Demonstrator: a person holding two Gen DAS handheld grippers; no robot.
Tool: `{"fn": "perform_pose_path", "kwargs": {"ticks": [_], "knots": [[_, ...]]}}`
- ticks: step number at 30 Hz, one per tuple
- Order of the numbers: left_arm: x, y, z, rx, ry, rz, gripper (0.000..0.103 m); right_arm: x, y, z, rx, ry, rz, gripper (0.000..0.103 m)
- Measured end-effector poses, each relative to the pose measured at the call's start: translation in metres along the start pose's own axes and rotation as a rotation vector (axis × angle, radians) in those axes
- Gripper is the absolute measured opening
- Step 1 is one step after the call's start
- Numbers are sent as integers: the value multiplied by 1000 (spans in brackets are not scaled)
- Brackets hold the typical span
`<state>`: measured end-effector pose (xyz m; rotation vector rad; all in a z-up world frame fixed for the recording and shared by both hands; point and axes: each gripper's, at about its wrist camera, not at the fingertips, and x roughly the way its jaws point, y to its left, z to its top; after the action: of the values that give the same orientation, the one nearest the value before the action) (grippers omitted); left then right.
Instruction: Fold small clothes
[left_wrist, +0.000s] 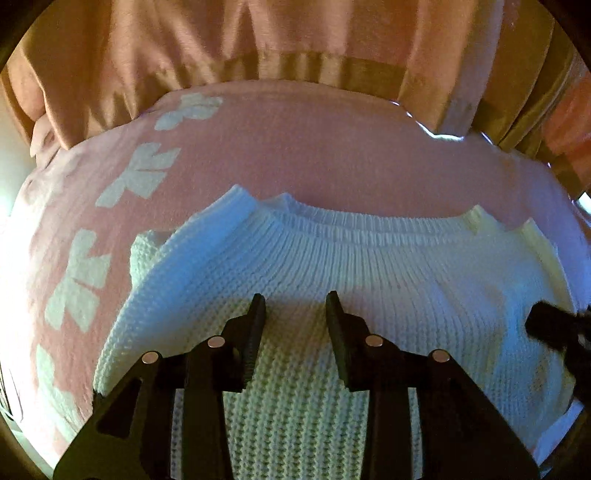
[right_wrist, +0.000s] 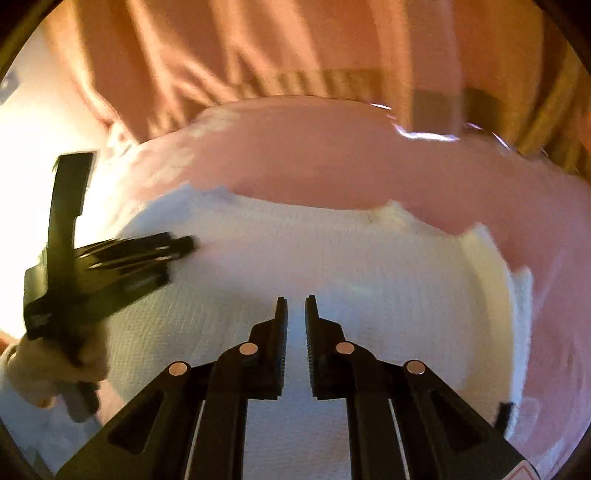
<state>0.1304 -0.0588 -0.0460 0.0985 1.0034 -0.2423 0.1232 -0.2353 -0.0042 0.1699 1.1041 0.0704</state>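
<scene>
A white knit sweater (left_wrist: 332, 266) lies flat on a pink cloth (left_wrist: 295, 147), its ribbed neckline at the far side. My left gripper (left_wrist: 295, 302) hovers over the sweater's middle, jaws open and empty. In the right wrist view, which is blurred, the sweater (right_wrist: 351, 266) fills the centre. My right gripper (right_wrist: 296, 306) is over it with a narrow gap between the fingers and nothing held. The left gripper (right_wrist: 184, 245) shows at the left of that view in the person's hand. The right gripper's tip (left_wrist: 546, 325) shows at the right edge of the left wrist view.
The pink cloth carries white flower shapes (left_wrist: 144, 173) along its left side. Orange-pink draped fabric (left_wrist: 258, 44) hangs behind the surface. A shiny transparent edge (left_wrist: 443, 134) runs along the far right rim.
</scene>
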Motion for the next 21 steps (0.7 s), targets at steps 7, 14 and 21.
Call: {"fn": "perform_pose_path", "kwargs": {"ticks": [7,14,21], "knots": [[-8,2,-1,-9,-4,-18,33,41,18,20,12,81,11,10],[-12,10,0,-28,-5,-24,33,72,42,23,-58,95,2,8],[-23,25,0,-49,-23,-28,34,72,55,44,-40,59,16,12]]}}
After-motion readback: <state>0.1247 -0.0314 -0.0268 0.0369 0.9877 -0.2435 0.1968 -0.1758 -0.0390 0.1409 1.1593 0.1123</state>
